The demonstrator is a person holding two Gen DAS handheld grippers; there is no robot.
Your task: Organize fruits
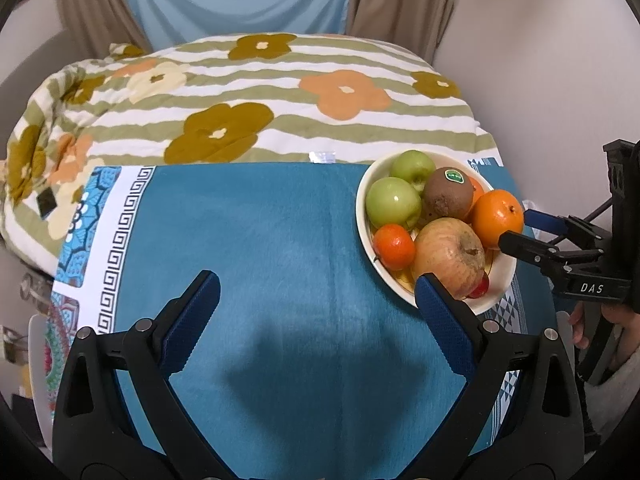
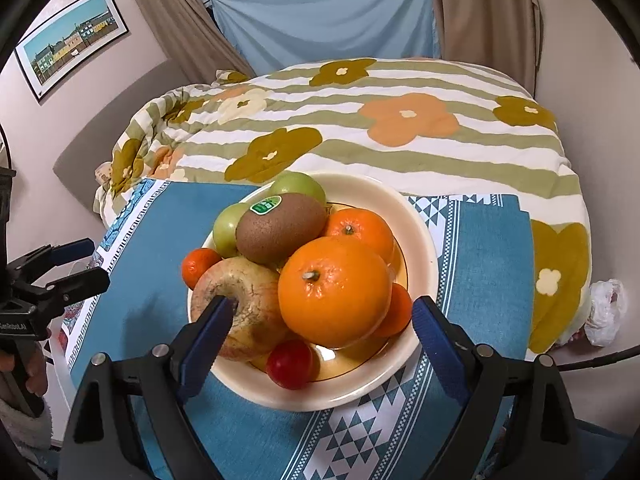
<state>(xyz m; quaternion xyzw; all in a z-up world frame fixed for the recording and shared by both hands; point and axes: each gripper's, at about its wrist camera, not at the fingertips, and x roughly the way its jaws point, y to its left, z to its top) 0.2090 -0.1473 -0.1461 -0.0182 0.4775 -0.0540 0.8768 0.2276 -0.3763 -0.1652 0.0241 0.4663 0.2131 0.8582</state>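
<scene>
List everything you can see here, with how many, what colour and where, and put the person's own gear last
bowl: one, cream, on the blue cloth
green apples: two, green, far side of the bowl
kiwi: one, brown with a green sticker, on top of the pile
big orange: one, orange, front of the pile
small oranges: three at least, orange, around the pile
pale apple: one, yellowish pink, left front of the bowl
small red fruit: one, red, near rim
blue cloth: one, teal with patterned borders, under the bowl
floral quilt: one, striped with flowers, behind the cloth
framed picture: one, on the wall, upper left
left tongs: black with blue pads, open, over bare cloth
right tongs: black with blue pads, open, at the bowl
</scene>
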